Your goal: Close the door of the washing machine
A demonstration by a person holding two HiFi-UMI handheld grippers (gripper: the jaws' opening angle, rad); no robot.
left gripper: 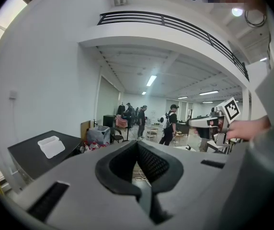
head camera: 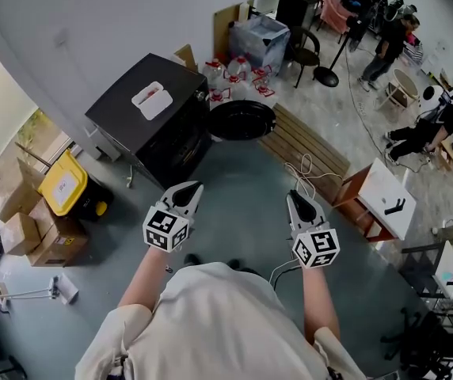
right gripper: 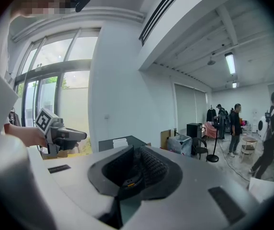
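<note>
The black washing machine (head camera: pixel 151 117) stands against the white wall ahead of me, with a white tray (head camera: pixel 151 100) on its top. Its round dark door (head camera: pixel 242 120) hangs open to the machine's right. My left gripper (head camera: pixel 184 199) and right gripper (head camera: pixel 301 207) are held side by side in front of me, well short of the machine, touching nothing. Both have their jaws together with nothing between them. In the left gripper view the machine (left gripper: pixel 39 156) sits low at the left, beyond the left gripper (left gripper: pixel 137 143). The right gripper view shows the right gripper (right gripper: pixel 133 148) and the machine's top (right gripper: pixel 109 143) behind it.
A yellow bin (head camera: pixel 65 184) and cardboard boxes (head camera: pixel 30 229) stand left of the machine. A slatted wooden bench (head camera: pixel 302 145) and a loose cable (head camera: pixel 306 172) lie beyond the door. A white table (head camera: pixel 389 196) is at the right. Bottles and a crate (head camera: pixel 246 62) sit behind; people stand far back.
</note>
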